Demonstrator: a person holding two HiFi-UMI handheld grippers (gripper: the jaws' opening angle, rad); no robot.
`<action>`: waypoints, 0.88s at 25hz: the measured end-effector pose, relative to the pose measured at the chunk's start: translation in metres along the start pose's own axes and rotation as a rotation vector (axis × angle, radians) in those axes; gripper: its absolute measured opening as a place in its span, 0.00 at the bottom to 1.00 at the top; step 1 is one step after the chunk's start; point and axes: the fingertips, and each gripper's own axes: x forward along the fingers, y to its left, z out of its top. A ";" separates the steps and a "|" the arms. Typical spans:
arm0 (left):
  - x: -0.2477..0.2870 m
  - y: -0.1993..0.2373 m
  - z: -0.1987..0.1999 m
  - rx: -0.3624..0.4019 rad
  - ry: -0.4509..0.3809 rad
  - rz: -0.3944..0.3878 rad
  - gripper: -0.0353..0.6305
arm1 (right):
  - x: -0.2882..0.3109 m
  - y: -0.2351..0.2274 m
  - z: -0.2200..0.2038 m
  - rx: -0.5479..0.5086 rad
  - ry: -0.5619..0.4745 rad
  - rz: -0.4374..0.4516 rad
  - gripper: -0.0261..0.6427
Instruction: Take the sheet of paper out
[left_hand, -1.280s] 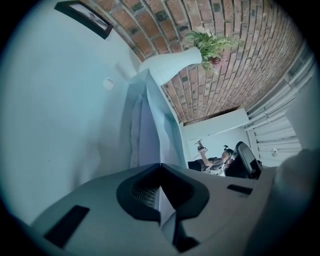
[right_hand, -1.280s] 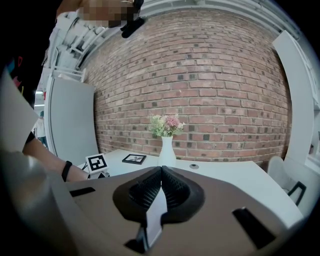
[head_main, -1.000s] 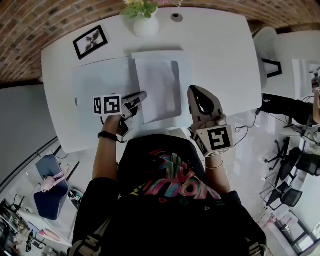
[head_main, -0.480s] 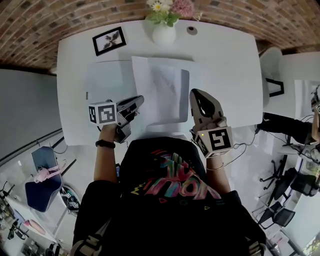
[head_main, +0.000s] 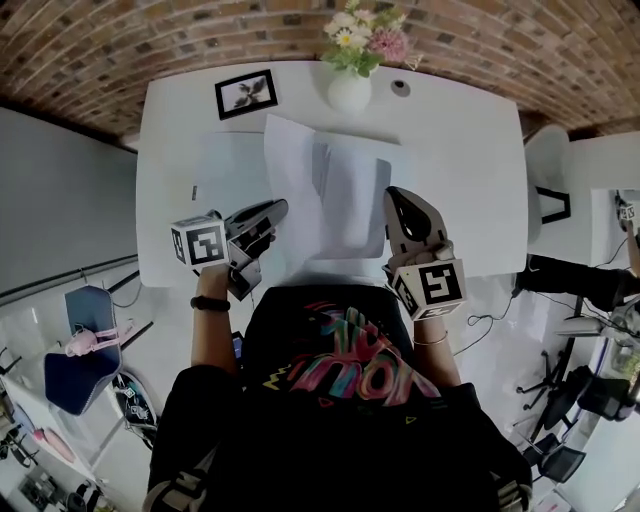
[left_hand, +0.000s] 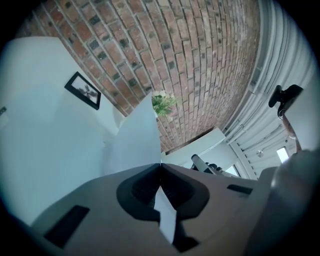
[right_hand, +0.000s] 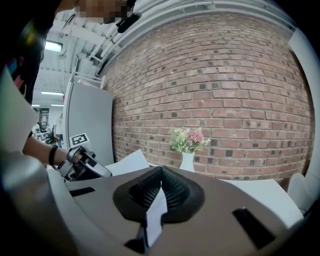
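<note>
Your left gripper meets the left edge of the sheet of paper in the head view. The sheet curls up off the white table, its far corner toward the vase. A greyer patch lies under it, and you cannot tell whether that is a sleeve or just shadow. Your right gripper sits just beside that patch's right edge.

In the left gripper view, the jaws are pressed together on the sheet's edge. The paper fans up from the tips toward the photo frame and the brick wall.

In the right gripper view, these jaws are together too. A thin white strip shows in the hollow behind the tips, but nothing runs on ahead of them. Whether they pinch anything is not clear.

Expect the sheet to be light and limp. It will probably sag and flutter, slip in smooth pads, and crease or tear if dragged against whatever covers it. Your hold is best kept a little in from the edge, near a corner, with the pull along the sheet's own plane.
</note>
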 end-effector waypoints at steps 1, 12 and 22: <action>-0.004 -0.006 0.003 0.006 -0.016 -0.002 0.09 | -0.002 0.000 0.002 0.000 -0.005 -0.001 0.07; -0.016 -0.093 0.054 0.216 -0.228 -0.048 0.09 | -0.012 -0.010 0.041 0.005 -0.151 -0.032 0.07; 0.003 -0.140 0.075 0.616 -0.373 0.157 0.09 | -0.035 -0.031 0.056 -0.004 -0.160 -0.091 0.07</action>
